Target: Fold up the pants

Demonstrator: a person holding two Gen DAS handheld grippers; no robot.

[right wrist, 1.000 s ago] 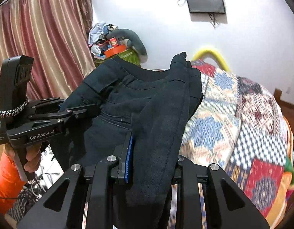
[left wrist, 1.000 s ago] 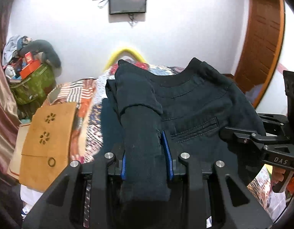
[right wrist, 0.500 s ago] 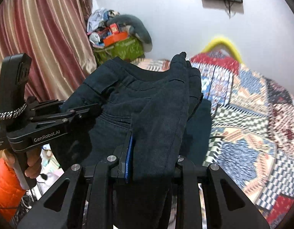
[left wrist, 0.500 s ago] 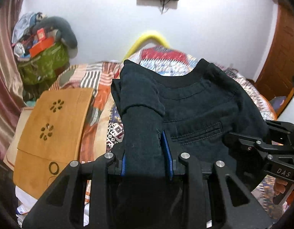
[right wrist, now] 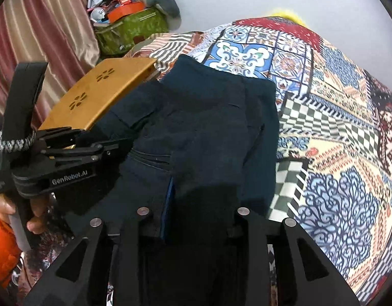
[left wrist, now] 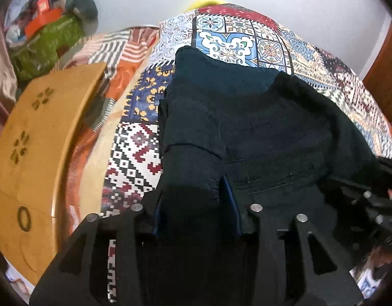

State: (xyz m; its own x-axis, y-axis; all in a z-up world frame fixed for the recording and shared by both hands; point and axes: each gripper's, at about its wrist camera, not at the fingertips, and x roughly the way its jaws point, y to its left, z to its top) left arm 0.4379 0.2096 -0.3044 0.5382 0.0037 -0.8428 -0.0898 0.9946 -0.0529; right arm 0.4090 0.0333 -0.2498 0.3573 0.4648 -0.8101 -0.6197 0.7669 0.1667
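Two grippers release fold: left gripper and right gripper fingers opening, cloth still between. Dark pants doubled on patchwork bed. Next: withdraw clear, smooth fold.

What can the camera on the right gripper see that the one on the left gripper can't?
Only the right view shows the pink curtain, the hand holding the left gripper, and an orange sleeve. Only the left view shows a brown door. Both show the dark pants between each opening gripper's jaws, the patchwork bedspread, the wooden board and the green bag.
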